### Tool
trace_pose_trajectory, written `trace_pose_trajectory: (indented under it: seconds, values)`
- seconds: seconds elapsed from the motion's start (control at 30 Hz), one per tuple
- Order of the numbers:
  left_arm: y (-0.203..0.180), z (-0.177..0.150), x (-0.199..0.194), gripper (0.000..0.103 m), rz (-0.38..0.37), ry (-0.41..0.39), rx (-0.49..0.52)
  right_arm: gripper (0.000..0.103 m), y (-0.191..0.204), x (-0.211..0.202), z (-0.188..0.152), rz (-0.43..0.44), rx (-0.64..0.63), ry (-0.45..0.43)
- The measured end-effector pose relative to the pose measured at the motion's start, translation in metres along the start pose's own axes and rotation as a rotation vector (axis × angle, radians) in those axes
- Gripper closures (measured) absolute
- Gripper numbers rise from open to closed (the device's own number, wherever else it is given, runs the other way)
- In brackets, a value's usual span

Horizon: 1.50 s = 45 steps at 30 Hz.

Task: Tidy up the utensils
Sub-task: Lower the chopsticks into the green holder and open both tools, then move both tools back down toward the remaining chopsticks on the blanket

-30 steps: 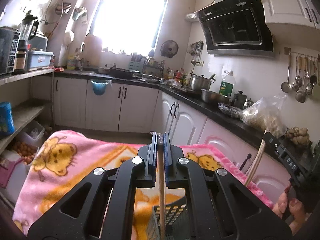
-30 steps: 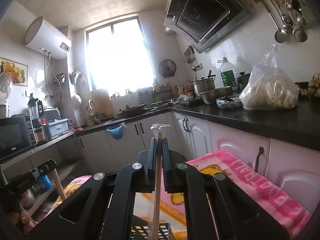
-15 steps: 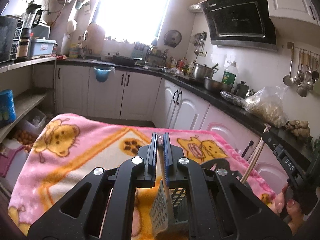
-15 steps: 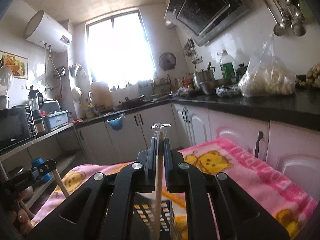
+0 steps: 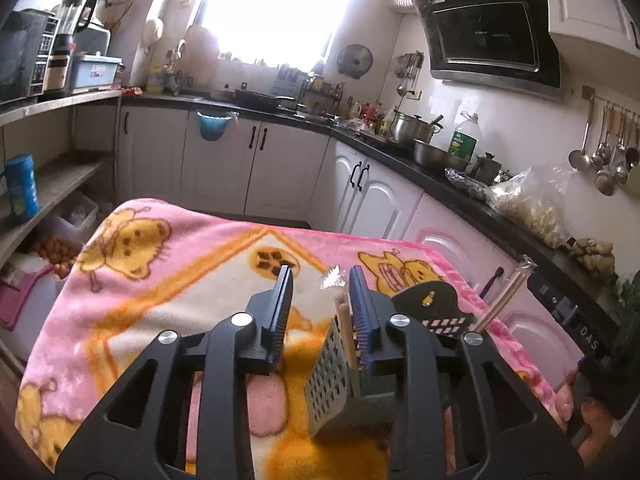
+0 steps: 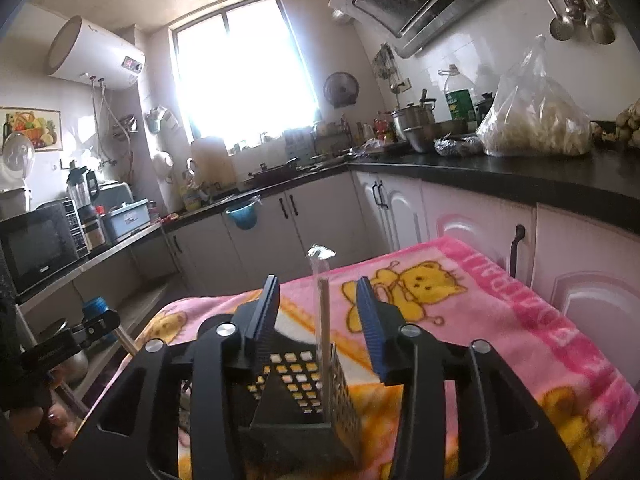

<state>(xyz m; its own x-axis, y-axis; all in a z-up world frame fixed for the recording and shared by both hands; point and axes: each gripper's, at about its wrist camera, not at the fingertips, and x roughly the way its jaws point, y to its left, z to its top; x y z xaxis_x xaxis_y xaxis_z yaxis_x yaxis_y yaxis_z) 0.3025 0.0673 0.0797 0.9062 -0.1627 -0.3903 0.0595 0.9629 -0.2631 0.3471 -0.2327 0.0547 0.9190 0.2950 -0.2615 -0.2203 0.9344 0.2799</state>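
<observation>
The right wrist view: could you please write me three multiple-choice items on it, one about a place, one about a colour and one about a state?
1. Where does the perforated basket stand?
A. On the black counter
B. On the pink blanket
C. On the shelf beside the microwave

2. What colour is the tub hanging on the far cabinet door?
A. Blue
B. Red
C. Yellow

3. How are the wrapped chopsticks placed?
A. Lying flat on the blanket
B. Hanging from the wall rail
C. Standing upright in the basket

Answers:
1 B: the perforated basket sits on the pink blanket.
2 A: the tub under the counter edge is plainly blue.
3 C: the wrapped chopsticks rise straight up out of the basket.
</observation>
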Motion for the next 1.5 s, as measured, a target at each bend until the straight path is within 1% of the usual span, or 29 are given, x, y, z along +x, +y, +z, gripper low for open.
trace_pose_trajectory:
  seconds: [0.03,0.07,0.13,0.17,0.23,0.27,0.33,0.37,0.4,0.53,0.77,1.17,1.27,1.5]
  values:
    - [0.001,-0.002,-0.003,0.073,-0.001,-0.001,0.0,0.06,0.001,-0.003,0.001,0.003,-0.005,0.002]
    - [0.001,-0.003,-0.007,0.07,-0.002,-0.001,-0.001,0.058,0.002,-0.008,0.0,0.007,-0.012,0.001]
    - [0.002,-0.004,-0.012,0.063,-0.001,0.001,-0.009,0.055,0.004,-0.016,-0.001,0.017,-0.019,0.002]
    - [0.002,-0.006,-0.016,0.061,0.002,0.003,-0.013,0.053,0.004,-0.02,-0.001,0.024,-0.019,0.006]
    - [0.003,-0.008,-0.02,0.052,0.004,0.01,-0.021,0.05,0.004,-0.027,-0.003,0.037,-0.013,0.017]
    - [0.004,-0.01,-0.023,0.05,0.004,0.012,-0.024,0.049,0.003,-0.03,-0.003,0.042,-0.01,0.023]
    - [0.005,-0.014,-0.03,0.039,0.005,0.018,-0.025,0.049,0.004,-0.039,-0.006,0.047,-0.008,0.035]
    - [0.006,-0.017,-0.034,0.035,0.006,0.021,-0.027,0.048,0.003,-0.042,-0.007,0.048,-0.007,0.037]
    - [0.006,-0.019,-0.037,0.029,0.005,0.025,-0.03,0.048,0.003,-0.045,-0.007,0.051,-0.007,0.04]
    - [0.011,-0.03,-0.05,0.019,0.003,0.053,-0.048,0.047,0.002,-0.059,-0.012,0.067,0.002,0.062]
    - [0.012,-0.045,-0.074,0.015,0.001,0.064,-0.051,0.047,0.004,-0.082,-0.021,0.081,-0.01,0.084]
    - [0.012,-0.064,-0.102,0.015,0.005,0.081,-0.056,0.047,0.007,-0.111,-0.036,0.104,-0.021,0.14]
    - [0.013,-0.069,-0.106,0.015,0.002,0.095,-0.072,0.047,0.008,-0.116,-0.04,0.111,-0.024,0.152]
    - [0.009,-0.083,-0.117,0.015,0.004,0.117,-0.067,0.047,0.014,-0.127,-0.051,0.128,-0.036,0.186]
